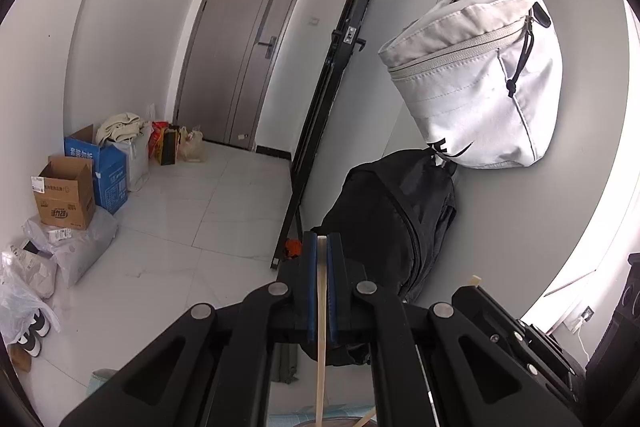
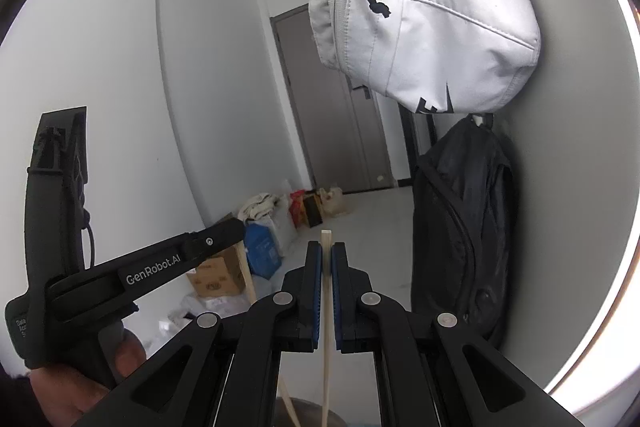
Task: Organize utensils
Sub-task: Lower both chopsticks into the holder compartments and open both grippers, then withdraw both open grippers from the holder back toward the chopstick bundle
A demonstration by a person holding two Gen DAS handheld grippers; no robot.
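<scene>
Chopsticks fill both claws, though their lower ends run out of sight under the black linkages at the bottom edge of each view, so their full length cannot be seen. The left claw point(image 1: 322, 247) is clamped on a pale wooden chopstick point(image 1: 321, 307) that stands upright between the blue pads, its blunt top level with the fingertips. The right claw point(image 2: 326, 253) is likewise closed on a second chopstick point(image 2: 327, 291), whose squared tip pokes a little above the pads. At the very bottom of both views a round dark shape shows behind the sticks, perhaps the rim of a bowl or holder, too cut off to tell; another pale stick point(image 2: 289, 407) leans there in the right wrist view. The left claw's body appears at the left of the right wrist view, with a hand point(image 2: 80, 383) gripping its handle, half cropped. Beyond hang a white bag point(image 1: 476, 79) and, below it, a black backpack point(image 1: 392, 227) against the wall. Cardboard boxes point(image 1: 66, 191) and plastic bags crowd the floor near a grey door point(image 1: 244, 47).
</scene>
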